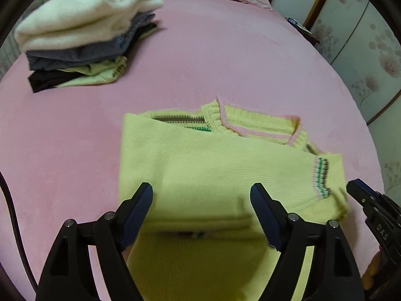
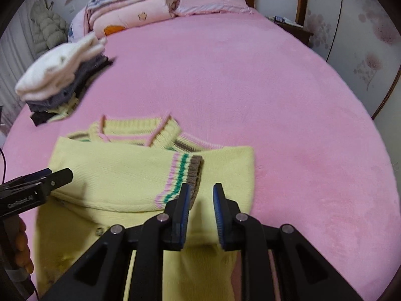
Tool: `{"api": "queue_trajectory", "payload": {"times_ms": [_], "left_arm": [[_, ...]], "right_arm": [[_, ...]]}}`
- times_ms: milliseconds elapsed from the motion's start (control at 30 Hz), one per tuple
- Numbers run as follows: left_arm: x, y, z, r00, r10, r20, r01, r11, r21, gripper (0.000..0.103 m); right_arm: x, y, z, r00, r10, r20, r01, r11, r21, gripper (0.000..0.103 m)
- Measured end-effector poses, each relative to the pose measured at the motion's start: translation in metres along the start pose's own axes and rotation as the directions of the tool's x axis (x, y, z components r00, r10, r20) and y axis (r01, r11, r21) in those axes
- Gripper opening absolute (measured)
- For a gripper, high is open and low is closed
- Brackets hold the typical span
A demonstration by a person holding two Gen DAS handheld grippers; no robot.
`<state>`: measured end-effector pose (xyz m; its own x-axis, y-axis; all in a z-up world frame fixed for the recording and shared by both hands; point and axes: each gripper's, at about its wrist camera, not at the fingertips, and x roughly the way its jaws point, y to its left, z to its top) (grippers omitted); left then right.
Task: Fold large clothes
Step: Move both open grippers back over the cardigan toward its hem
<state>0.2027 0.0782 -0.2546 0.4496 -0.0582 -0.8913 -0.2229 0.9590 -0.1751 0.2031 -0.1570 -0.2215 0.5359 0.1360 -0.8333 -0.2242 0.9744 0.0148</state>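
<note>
A pale yellow knit sweater (image 1: 213,165) lies partly folded on the pink bed (image 1: 225,62), collar at the far side. One sleeve is laid across the body, its pink, green and brown striped cuff (image 2: 185,175) toward the right. My left gripper (image 1: 201,193) hangs open and wide above the sweater's near fold, with nothing between its pads. My right gripper (image 2: 201,193) hovers just past the cuff over the sweater (image 2: 112,175), its pads a narrow gap apart and pressing on nothing. Each gripper shows at the edge of the other's view: the right gripper (image 1: 371,200), the left gripper (image 2: 50,175).
A stack of folded clothes (image 1: 82,37), white on top of grey, black and green, sits at the bed's far left. Folded quilts and pillows (image 2: 130,7) lie by the headboard. A patterned wardrobe (image 1: 363,50) stands at the right. A hand (image 2: 22,245) holds the left gripper's handle.
</note>
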Motion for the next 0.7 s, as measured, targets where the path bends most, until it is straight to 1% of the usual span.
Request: {"api": "queue_trajectory", "payload": {"times_ms": [167, 267, 333, 433, 567, 633, 700], "left_arm": [[-0.055, -0.009, 0.001, 1.000, 0.018, 0.020, -0.017, 1.000, -0.022, 0.079], [-0.094, -0.019, 0.000, 0.997, 0.063, 0.043, -0.063, 0.998, -0.004, 0.079], [-0.123, -0.027, -0.003, 0.995, 0.079, 0.054, -0.079, 0.997, 0.002, 0.080], [-0.163, -0.037, -0.010, 0.994, 0.073, 0.076, -0.073, 0.997, -0.005, 0.083], [-0.209, -0.048, -0.016, 0.992, 0.053, 0.111, -0.050, 0.998, -0.025, 0.085], [-0.227, -0.051, -0.017, 0.992, 0.033, 0.121, -0.028, 0.999, -0.039, 0.085], [-0.247, -0.057, -0.021, 0.989, 0.028, 0.149, -0.021, 0.999, -0.049, 0.086]], "right_arm": [[-0.054, -0.003, 0.009, 0.999, 0.032, 0.013, -0.032, 0.999, 0.007, 0.019], [-0.095, -0.004, 0.015, 0.998, 0.051, 0.033, -0.052, 0.999, 0.009, 0.019], [-0.118, -0.006, 0.020, 0.996, 0.072, 0.046, -0.073, 0.997, 0.010, 0.019], [-0.154, -0.009, 0.027, 0.993, 0.101, 0.067, -0.101, 0.995, -0.007, 0.021], [-0.194, -0.009, 0.035, 0.987, 0.123, 0.100, -0.118, 0.992, -0.051, 0.031], [-0.211, -0.011, 0.038, 0.984, 0.135, 0.118, -0.128, 0.990, -0.066, 0.032], [-0.225, -0.013, 0.038, 0.980, 0.152, 0.128, -0.143, 0.987, -0.079, 0.032]]}}
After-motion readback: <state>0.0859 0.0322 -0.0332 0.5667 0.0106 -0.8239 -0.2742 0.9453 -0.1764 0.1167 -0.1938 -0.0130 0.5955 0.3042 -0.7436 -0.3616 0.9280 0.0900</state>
